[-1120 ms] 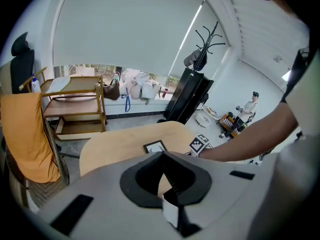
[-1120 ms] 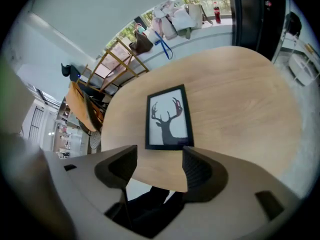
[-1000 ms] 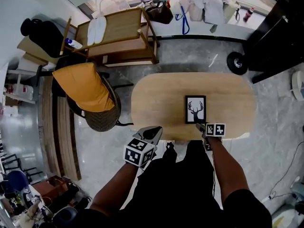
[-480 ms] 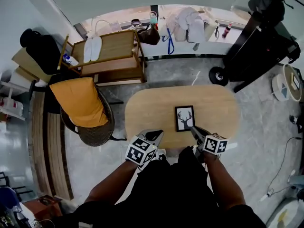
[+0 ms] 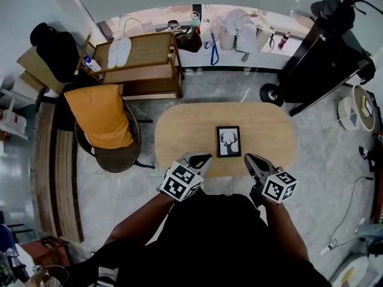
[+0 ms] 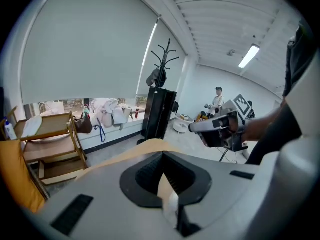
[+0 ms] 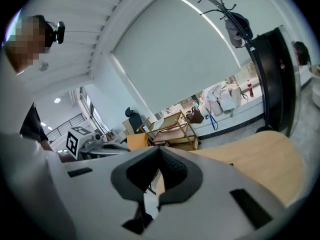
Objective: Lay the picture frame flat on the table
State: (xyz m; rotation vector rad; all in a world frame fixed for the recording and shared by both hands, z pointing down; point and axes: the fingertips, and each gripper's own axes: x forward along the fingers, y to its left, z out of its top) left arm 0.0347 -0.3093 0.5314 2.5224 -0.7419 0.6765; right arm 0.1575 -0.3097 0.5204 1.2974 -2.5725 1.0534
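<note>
The black picture frame [image 5: 228,142] with a deer-antler print lies flat, face up, on the oval wooden table [image 5: 185,130]. My right gripper [image 5: 247,157] hovers at the table's near edge, just right of and below the frame, shut with nothing between its fingers. My left gripper [image 5: 203,158] hangs at the near edge to the frame's left, also shut and empty. Neither touches the frame. In the left gripper view the closed jaws [image 6: 161,156] point over the table, with the right gripper [image 6: 220,129] beyond. The right gripper view shows its jaws [image 7: 160,153] closed over the tabletop [image 7: 250,159].
A wicker chair with an orange cushion [image 5: 102,121] stands left of the table. A wooden shelf cart [image 5: 140,55] is behind it. A black scooter-like stand [image 5: 323,46] is at the back right. Bags [image 5: 239,31] lie along the window.
My right gripper has let go at the frame's near right corner, drawn back to the table edge and shut. The frame stays flat. The left gripper has barely moved.
</note>
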